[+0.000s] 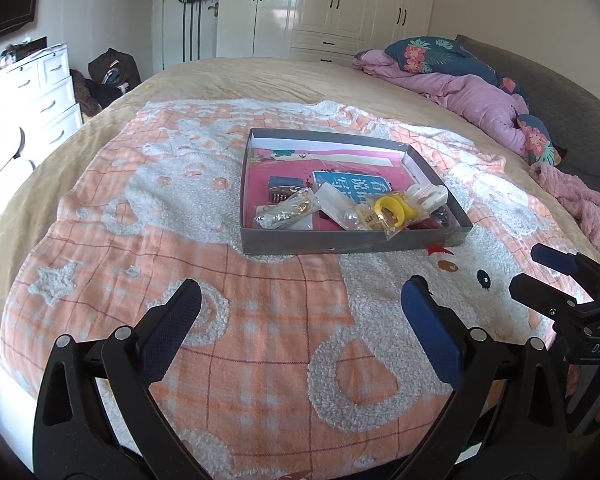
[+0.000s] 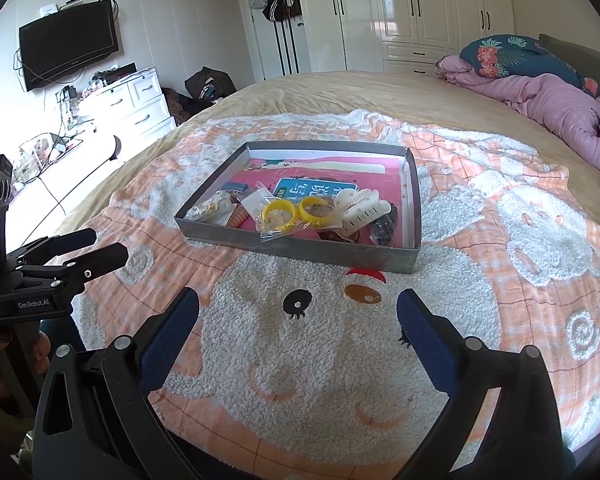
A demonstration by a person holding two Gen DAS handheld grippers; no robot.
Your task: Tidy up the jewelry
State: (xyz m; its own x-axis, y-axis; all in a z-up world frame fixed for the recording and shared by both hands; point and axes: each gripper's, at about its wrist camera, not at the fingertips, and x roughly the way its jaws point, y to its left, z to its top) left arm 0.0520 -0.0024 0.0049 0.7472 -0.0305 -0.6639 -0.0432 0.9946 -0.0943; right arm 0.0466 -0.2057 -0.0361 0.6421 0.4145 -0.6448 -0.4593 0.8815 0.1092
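Both sets of jaws spread wide and empty: left gripper (image 1: 302,306) and right gripper (image 2: 298,312) hovering over the peach-and-white fleecy blanket (image 1: 260,320), nothing between the blue pads.

Straight ahead of both, well beyond the fingertips: shallow grey cardboard tray (image 1: 340,240) with a pink printed lining, jewellery heaped toward the near wall. Nearest the right jaws, a clear crinkly plastic bag holding two yellow plastic bangles (image 2: 296,210); just beside it, toward the right finger, a white plastic hair claw (image 2: 366,208). Ahead of the left jaws, a clear packet of gold-coloured metal pieces (image 1: 288,212), with large pearl-like beads (image 1: 350,220) close to it.

Probably all light, so easy to lift but easy to fling. Bags likely slippery and limp: best pinched at a bunched edge or across a bangle's band through the film. Hair claw stiff; best gripped across its body, not the teeth. Beads round and likely to roll or squirt out of a hard squeeze. Tray itself light, liable to slide on the soft blanket if nudged.
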